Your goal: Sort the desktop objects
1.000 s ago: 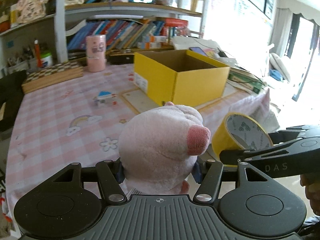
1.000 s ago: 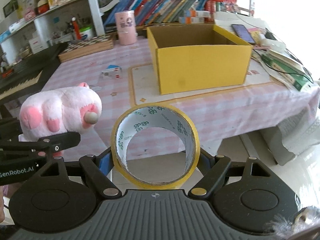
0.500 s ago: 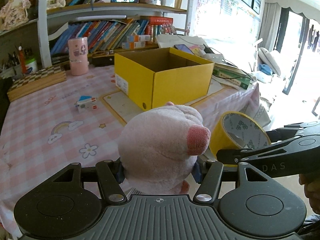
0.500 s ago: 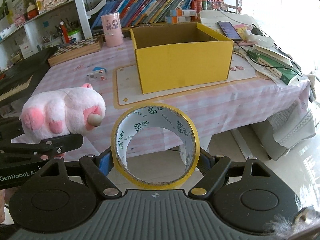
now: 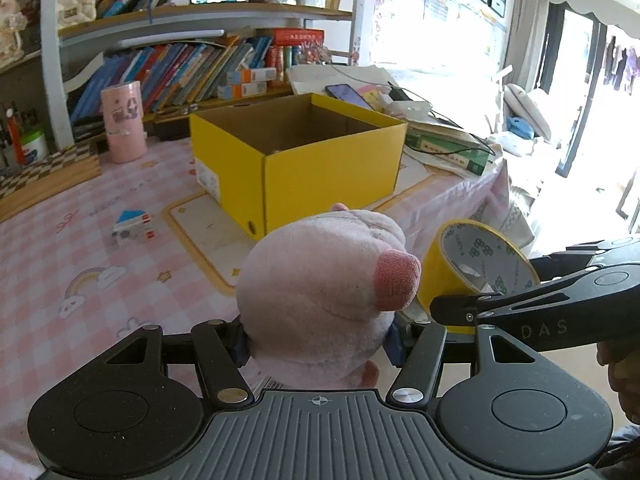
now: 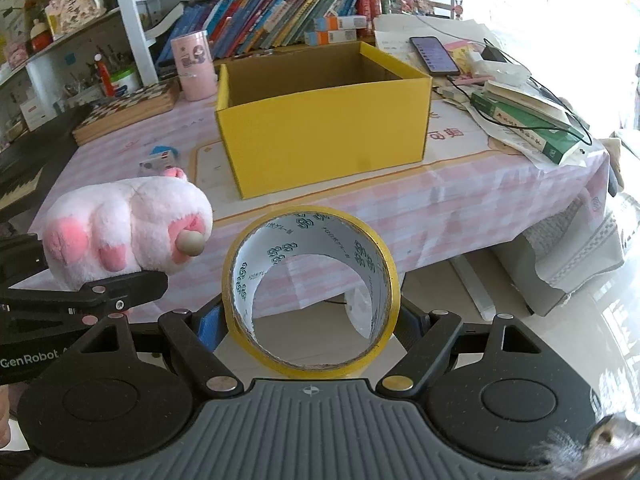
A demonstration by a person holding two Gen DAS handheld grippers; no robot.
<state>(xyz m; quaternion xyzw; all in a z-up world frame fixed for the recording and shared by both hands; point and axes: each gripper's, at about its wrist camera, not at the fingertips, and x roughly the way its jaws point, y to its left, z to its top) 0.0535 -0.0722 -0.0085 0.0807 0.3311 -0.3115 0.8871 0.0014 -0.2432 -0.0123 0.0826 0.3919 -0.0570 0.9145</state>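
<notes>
My left gripper [image 5: 318,340] is shut on a pink plush pig [image 5: 320,300], which also shows at the left of the right wrist view [image 6: 128,232]. My right gripper [image 6: 310,320] is shut on a yellow tape roll [image 6: 310,292], which also shows in the left wrist view [image 5: 472,264] to the right of the pig. Both are held in the air off the table's front edge. An open, empty-looking yellow cardboard box [image 5: 296,156] [image 6: 324,120] stands on the pink checked tablecloth [image 5: 80,248] ahead.
A small blue-and-white toy house [image 5: 132,228] lies left of the box. A pink cylinder [image 5: 122,120] and a chessboard box [image 6: 128,112] stand at the back. Books, a phone [image 6: 434,54] and cables lie right of the box. Bookshelves rise behind.
Both grippers, still holding the pig and the tape, have drawn back from the table and swung; the box now sits more centred ahead and the table edge looks farther.
</notes>
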